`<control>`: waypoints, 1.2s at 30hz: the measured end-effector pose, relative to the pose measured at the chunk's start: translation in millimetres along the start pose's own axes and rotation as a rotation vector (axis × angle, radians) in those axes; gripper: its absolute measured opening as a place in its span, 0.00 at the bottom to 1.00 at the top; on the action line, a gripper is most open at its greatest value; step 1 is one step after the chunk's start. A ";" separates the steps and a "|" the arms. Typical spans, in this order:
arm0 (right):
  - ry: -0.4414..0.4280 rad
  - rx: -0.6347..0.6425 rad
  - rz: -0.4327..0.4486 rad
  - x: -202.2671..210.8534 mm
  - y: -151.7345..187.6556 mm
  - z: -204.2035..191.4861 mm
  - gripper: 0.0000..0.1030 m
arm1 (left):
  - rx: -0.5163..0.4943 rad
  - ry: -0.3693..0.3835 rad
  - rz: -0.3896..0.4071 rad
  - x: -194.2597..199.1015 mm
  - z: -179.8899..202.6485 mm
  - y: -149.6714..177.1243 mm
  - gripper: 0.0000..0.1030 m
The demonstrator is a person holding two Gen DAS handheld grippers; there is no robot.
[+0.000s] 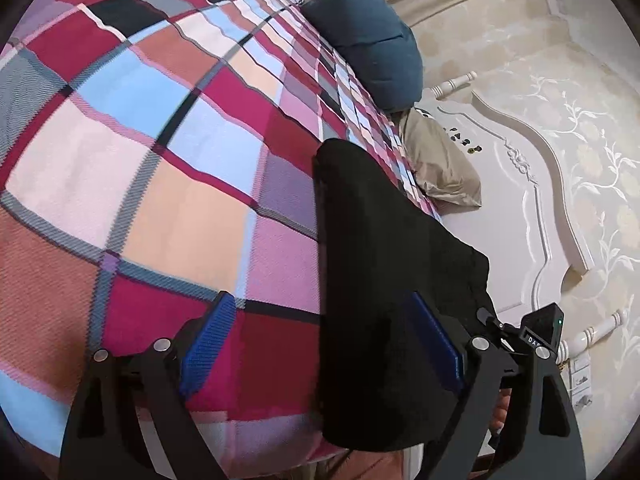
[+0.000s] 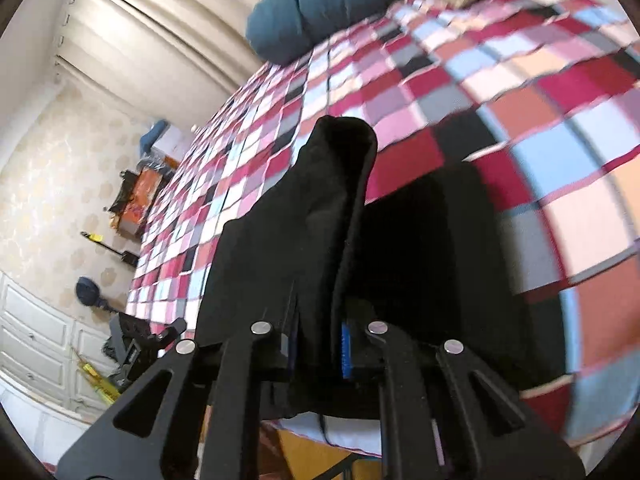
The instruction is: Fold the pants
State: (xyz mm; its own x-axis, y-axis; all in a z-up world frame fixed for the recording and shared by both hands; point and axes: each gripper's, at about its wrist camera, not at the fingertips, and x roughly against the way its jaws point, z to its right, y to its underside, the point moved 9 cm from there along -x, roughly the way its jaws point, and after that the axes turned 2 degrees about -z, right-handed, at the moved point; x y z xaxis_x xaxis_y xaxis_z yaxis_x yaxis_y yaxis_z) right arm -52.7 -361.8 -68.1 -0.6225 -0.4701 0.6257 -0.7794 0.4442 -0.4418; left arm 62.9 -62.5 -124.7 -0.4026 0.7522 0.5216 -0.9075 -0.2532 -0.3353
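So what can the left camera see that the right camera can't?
Only the left wrist view shows the white headboard, the beige pillow beside it, and the left gripper wide open, its right pad against the black pants.

Only the right wrist view shows the white drawers, the orange box beside the bed, and the right gripper pinching a fold of the pants.

Both show the black pants, the checked blanket and the blue pillow.
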 end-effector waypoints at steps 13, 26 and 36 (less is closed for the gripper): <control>-0.013 -0.166 -0.002 -2.9 5.9 81.8 0.13 | -0.001 0.067 -0.090 -23.7 24.4 22.1 0.84; -0.180 -0.344 0.031 27.2 35.9 112.0 0.87 | 0.112 0.164 -0.160 -21.2 24.1 44.0 0.84; -0.230 -0.269 -0.012 5.4 40.7 87.8 0.87 | 0.173 0.218 -0.216 -36.7 37.0 61.9 0.83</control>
State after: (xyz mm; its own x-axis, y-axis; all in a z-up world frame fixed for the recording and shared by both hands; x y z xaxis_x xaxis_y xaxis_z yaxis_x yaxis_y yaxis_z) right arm -93.9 -413.2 -139.1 -0.6368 -0.6223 0.4552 -0.7595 0.6080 -0.2312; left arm 17.1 -128.3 -135.5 -0.1810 0.9071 0.3800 -0.9833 -0.1593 -0.0880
